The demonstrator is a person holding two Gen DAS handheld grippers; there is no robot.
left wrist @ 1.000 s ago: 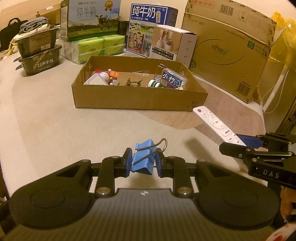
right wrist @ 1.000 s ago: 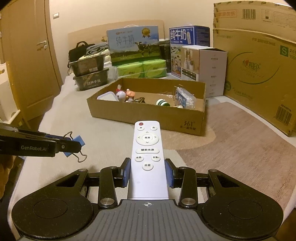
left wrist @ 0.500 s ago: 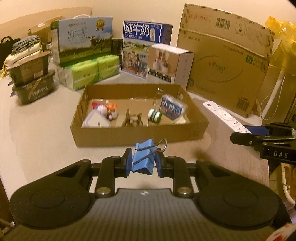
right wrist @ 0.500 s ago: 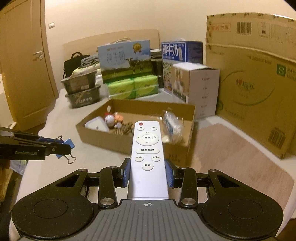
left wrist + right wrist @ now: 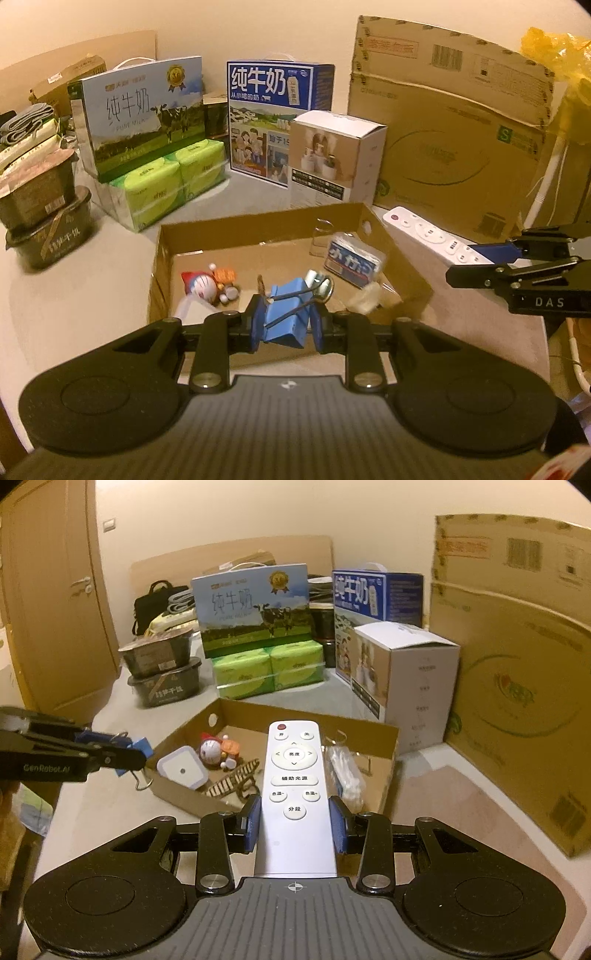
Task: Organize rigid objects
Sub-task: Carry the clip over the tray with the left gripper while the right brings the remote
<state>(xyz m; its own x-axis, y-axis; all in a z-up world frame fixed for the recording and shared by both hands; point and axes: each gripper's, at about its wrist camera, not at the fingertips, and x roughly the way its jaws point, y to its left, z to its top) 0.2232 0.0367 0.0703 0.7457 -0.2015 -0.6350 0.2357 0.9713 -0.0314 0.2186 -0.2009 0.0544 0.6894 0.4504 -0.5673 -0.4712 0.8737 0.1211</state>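
Blue binder clip (image 5: 286, 317) clamped in left gripper (image 5: 286, 323), over cardboard box (image 5: 402, 258)

The shallow cardboard tray (image 5: 258, 229), centre of the left wrist frame, is open from above; bare floor shows along its back wall, while a toy figure (image 5: 203, 286) and a blue-and-white packet (image 5: 351, 260) crowd its middle and right. Milk cartons (image 5: 275, 114), a white box (image 5: 332, 158) and a tall carton (image 5: 454, 140) wall off the upper frame. Bare surface (image 5: 74, 295) lies open at left.
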